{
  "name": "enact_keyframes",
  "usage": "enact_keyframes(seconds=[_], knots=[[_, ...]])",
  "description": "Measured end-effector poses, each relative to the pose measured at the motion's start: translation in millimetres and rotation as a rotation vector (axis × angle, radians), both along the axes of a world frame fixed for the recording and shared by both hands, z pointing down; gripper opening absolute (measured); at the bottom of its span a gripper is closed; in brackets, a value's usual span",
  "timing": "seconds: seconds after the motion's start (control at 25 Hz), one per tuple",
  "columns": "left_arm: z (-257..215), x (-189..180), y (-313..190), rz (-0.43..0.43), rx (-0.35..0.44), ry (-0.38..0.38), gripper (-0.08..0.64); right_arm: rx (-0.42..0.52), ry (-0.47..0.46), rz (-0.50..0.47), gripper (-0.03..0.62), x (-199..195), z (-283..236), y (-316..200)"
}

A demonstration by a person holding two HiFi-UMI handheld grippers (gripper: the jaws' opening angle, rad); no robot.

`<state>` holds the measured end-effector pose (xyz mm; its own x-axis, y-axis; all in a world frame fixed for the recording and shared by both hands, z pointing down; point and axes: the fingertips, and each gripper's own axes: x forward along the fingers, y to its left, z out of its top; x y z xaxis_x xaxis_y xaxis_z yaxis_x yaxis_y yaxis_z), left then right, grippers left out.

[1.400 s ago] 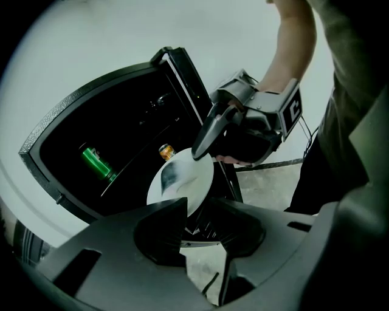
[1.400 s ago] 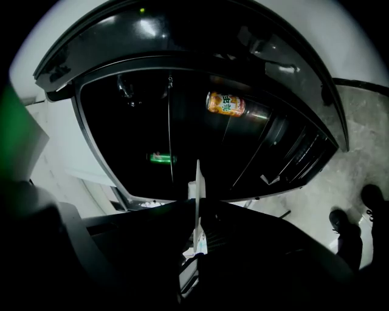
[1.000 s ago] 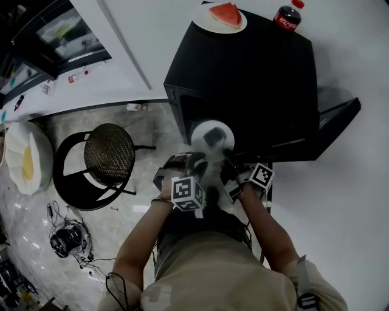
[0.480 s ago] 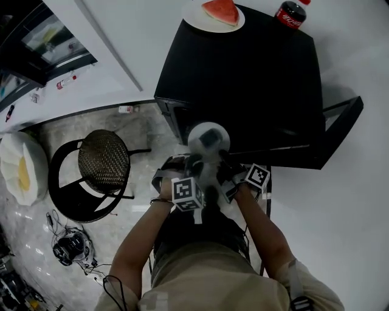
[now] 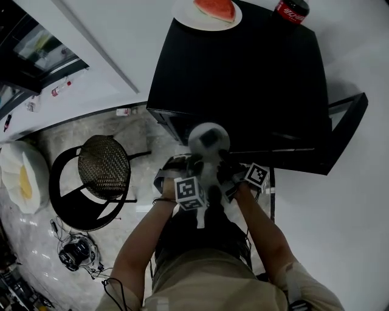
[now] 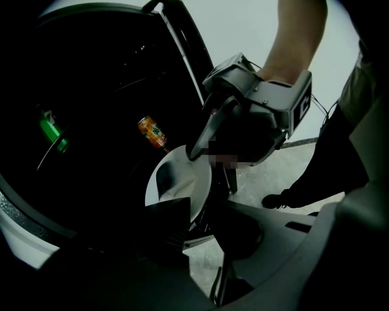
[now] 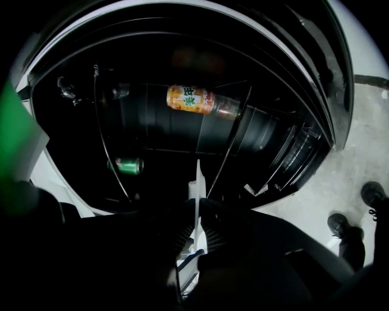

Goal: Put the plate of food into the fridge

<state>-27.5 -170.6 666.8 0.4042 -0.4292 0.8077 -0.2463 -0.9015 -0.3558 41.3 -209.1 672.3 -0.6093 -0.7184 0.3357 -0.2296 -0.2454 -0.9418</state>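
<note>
A white plate (image 5: pixel 208 138) carrying a dark piece of food (image 6: pixel 167 176) hangs in front of the open black fridge (image 5: pixel 243 73). In the right gripper view the plate (image 7: pixel 197 182) stands edge-on, and my right gripper (image 7: pixel 196 228) is shut on its rim. That right gripper (image 6: pixel 197 152) also shows in the left gripper view, clamped on the plate's far edge. My left gripper (image 6: pixel 203 222) has the plate's near rim between its jaws. They have just been closing, and a gap still shows beside one finger. Seen from the head, the left gripper (image 5: pixel 196 163) and right gripper (image 5: pixel 222 161) flank the plate.
The fridge door (image 5: pixel 343 130) stands open to the right. Inside lie an orange can (image 7: pixel 197 100) and a green can (image 7: pixel 127 165) on wire shelves. On top of the fridge are a watermelon plate (image 5: pixel 206 12) and a cola bottle (image 5: pixel 292 9). A round chair (image 5: pixel 103 161) stands at the left.
Both grippers and the plate have sunk a little in front of the fridge opening. The right gripper keeps its hold on the rim.
</note>
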Motion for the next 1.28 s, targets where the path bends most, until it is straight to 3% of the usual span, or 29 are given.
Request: enact_keyframes(seconds=[0.48, 0.6, 1.28], knots=[[14, 3, -16, 0.006, -0.004, -0.022, 0.081, -0.057, 0.009, 0.031, 0.034, 2, 17, -12], [15, 3, -21, -0.005, 0.001, -0.026, 0.081, -0.032, 0.0, 0.028, 0.034, 3, 21, -19], [26, 10, -32, -0.04, -0.021, -0.035, 0.081, -0.039, 0.145, -0.118, 0.037, -9, 24, -22]])
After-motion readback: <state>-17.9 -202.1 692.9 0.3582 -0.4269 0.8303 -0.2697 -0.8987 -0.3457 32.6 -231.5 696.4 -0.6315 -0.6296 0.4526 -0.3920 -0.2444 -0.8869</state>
